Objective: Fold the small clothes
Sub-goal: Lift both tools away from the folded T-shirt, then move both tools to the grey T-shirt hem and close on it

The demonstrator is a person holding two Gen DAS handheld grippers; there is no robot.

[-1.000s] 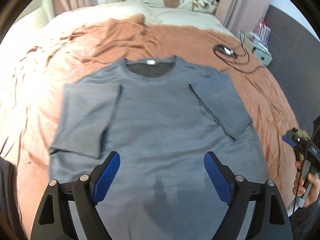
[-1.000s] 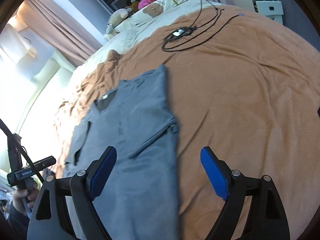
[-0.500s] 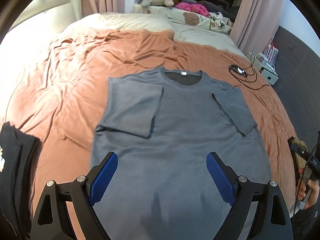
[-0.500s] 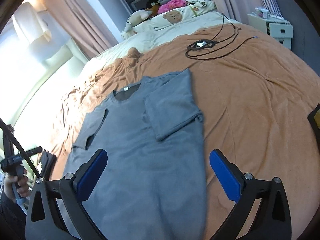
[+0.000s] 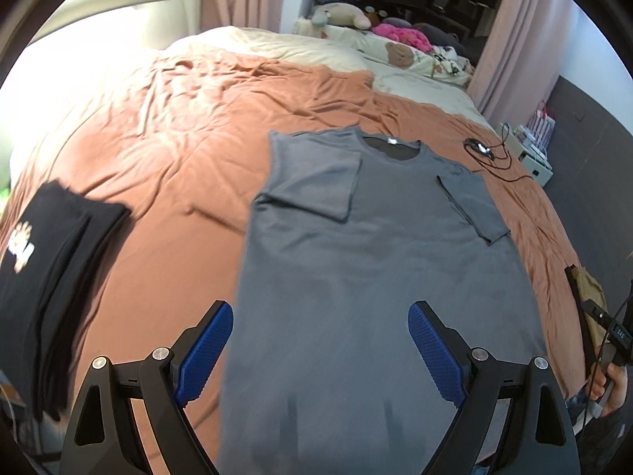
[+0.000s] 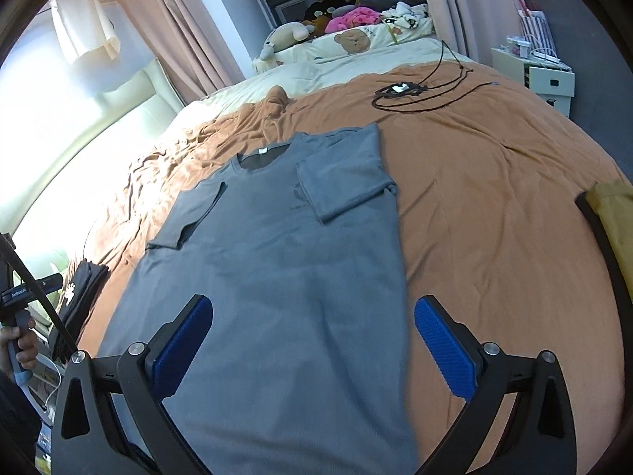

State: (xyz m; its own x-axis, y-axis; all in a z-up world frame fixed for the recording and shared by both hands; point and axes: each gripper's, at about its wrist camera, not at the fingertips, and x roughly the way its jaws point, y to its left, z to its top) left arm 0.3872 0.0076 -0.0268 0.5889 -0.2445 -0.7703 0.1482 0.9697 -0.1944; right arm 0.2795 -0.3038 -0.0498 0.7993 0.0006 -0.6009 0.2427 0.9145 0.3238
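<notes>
A grey T-shirt [image 5: 376, 257] lies flat on the orange bedspread [image 5: 158, 166], collar away from me and both short sleeves folded inward over the chest. My left gripper [image 5: 320, 312] hovers open above the shirt's lower left part, its left finger over the side edge. My right gripper [image 6: 314, 303] hovers open over the T-shirt's [image 6: 277, 257] lower right part, its right finger past the edge, above the bedspread [image 6: 494, 198]. Neither gripper has cloth between its blue pads.
A folded black garment [image 5: 51, 261] with a light print lies at the bed's left side. A coiled black cable [image 6: 403, 91] rests beyond the shirt on the right. A yellow cloth [image 6: 613, 213] sits at the right edge. Pillows and plush toys [image 6: 348, 35] line the headboard end.
Both grippers have drawn back from the collar end toward the hem, so more of the bed shows. The black garment has come into the left view. The right jaws stand wider.
</notes>
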